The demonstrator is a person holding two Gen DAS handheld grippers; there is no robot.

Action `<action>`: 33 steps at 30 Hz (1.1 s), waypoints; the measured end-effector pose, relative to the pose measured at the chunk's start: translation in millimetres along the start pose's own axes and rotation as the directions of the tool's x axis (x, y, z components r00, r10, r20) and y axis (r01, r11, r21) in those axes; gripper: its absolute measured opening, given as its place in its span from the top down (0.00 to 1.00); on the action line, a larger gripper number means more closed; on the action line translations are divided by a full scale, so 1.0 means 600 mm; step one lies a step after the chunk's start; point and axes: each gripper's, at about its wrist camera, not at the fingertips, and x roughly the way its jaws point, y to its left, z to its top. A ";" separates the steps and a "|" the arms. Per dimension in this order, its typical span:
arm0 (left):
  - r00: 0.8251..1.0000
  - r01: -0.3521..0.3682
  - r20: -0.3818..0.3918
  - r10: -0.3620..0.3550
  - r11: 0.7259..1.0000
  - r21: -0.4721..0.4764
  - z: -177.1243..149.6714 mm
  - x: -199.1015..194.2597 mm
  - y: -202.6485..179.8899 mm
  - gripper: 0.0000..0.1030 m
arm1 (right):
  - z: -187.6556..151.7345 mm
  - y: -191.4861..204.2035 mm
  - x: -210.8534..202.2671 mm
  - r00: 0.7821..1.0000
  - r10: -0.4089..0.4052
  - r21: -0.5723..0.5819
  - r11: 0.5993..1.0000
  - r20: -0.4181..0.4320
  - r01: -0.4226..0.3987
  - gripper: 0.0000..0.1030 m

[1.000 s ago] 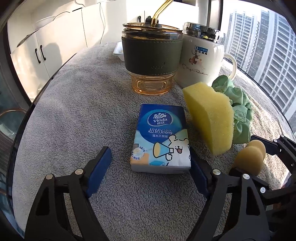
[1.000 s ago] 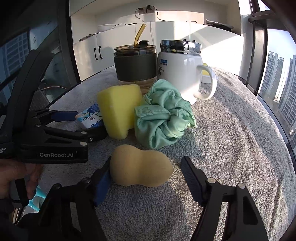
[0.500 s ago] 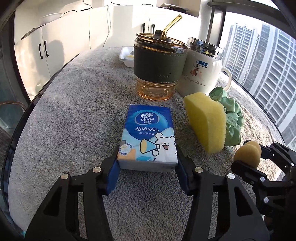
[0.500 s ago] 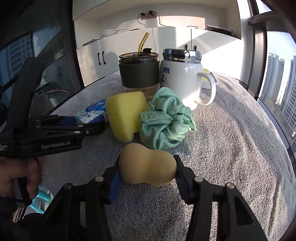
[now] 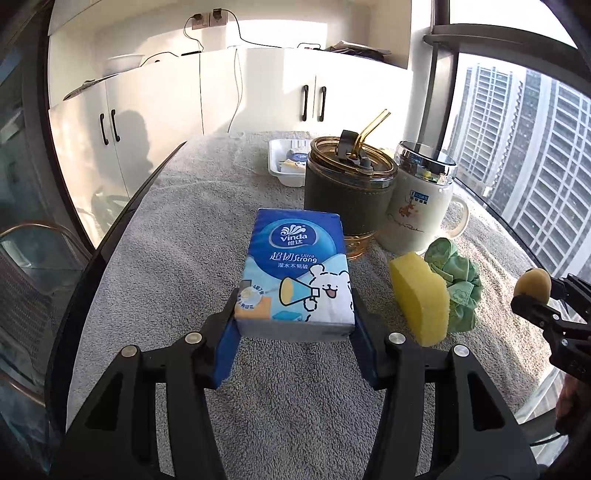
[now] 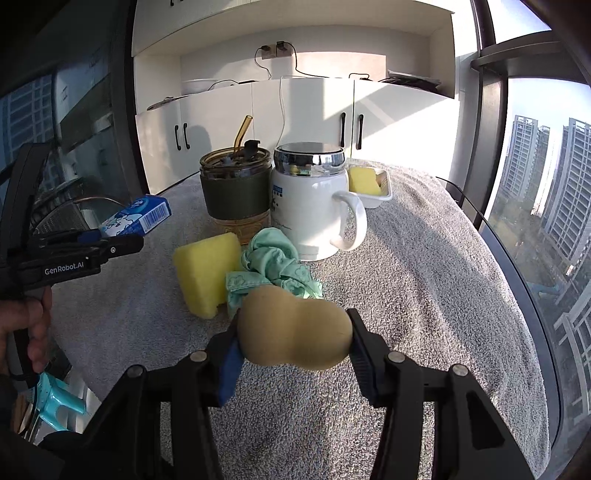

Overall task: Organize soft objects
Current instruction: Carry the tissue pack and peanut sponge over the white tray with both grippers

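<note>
A: Nearest items?
B: Left gripper (image 5: 295, 325), jaws clamped on the tissue pack (image 5: 295, 269), held clear above the grey towel (image 5: 166, 266); right gripper (image 6: 293, 341), jaws clamped on the tan sponge (image 6: 293, 332), also lifted.

A: Beyond them?
B: Yellow sponge (image 6: 207, 273) upright, touching the green cloth (image 6: 273, 266); behind, amber cup (image 6: 234, 192) beside the white mug (image 6: 310, 206); farthest, white tray (image 6: 380, 194) holding a yellow piece.

This looks like a room in a high-rise flat or office: white cabinets (image 5: 155, 110) with black handles, wall sockets (image 5: 208, 20) with cables, large windows (image 5: 517, 155) facing apartment towers, and a towel-covered table (image 5: 177, 258).
</note>
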 end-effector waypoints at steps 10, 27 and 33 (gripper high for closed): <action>0.996 -0.027 0.087 0.024 0.999 0.025 0.093 -0.011 0.025 0.51 | 0.092 -0.052 -0.030 0.997 -0.034 -0.037 0.999 0.068 0.037 0.48; 0.993 -0.043 0.120 0.024 0.986 0.161 0.336 0.088 0.041 0.51 | 0.316 -0.151 0.008 0.991 -0.059 -0.151 0.986 0.118 0.076 0.47; 0.993 -0.044 0.117 0.019 0.974 0.223 0.388 0.121 0.024 0.51 | 0.393 -0.170 0.043 0.992 -0.059 -0.196 0.977 0.113 0.080 0.47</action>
